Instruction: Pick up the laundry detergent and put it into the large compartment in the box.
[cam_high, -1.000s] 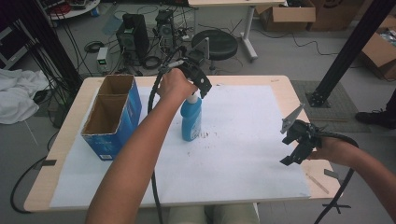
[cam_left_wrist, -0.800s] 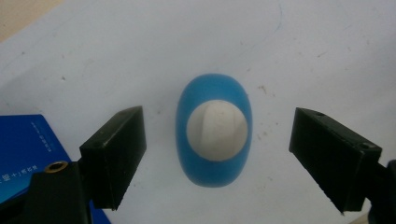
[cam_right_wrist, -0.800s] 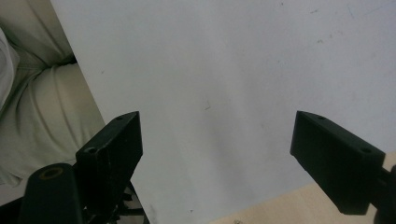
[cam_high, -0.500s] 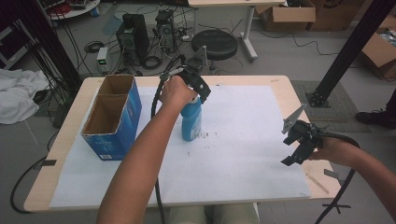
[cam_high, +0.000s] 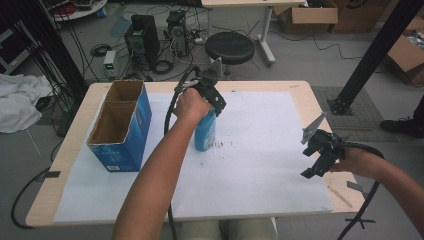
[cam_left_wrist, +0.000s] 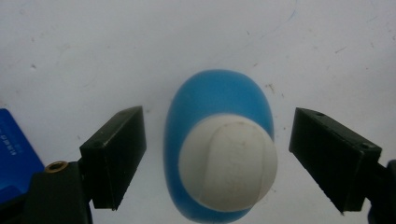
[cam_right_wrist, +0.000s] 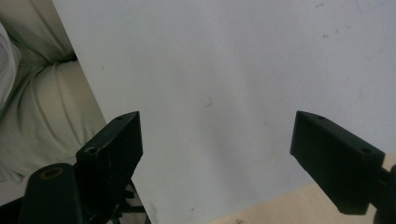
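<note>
- One blue bottle (cam_high: 205, 131) with a white rounded cap (cam_left_wrist: 228, 162) stands upright near the middle of the white sheet (cam_high: 260, 165) on the table (cam_high: 305, 95), just right of the blue cardboard box (cam_high: 122, 127).
- My left gripper (cam_high: 216, 104) hangs directly over the bottle; in the left gripper view its jaws are spread wide, one on each side of the cap, touching neither.
- That view shows the cap from straight above, which the high view hides behind my hand (cam_high: 190, 102).
- My right gripper (cam_high: 316, 160) hovers near the sheet's right edge, well apart from the bottle, jaws wide apart with nothing between them.
- The right gripper view shows my lap (cam_right_wrist: 42, 112) past the sheet's edge.
- Count: one bottle, one box with two open compartments, two grippers.
</note>
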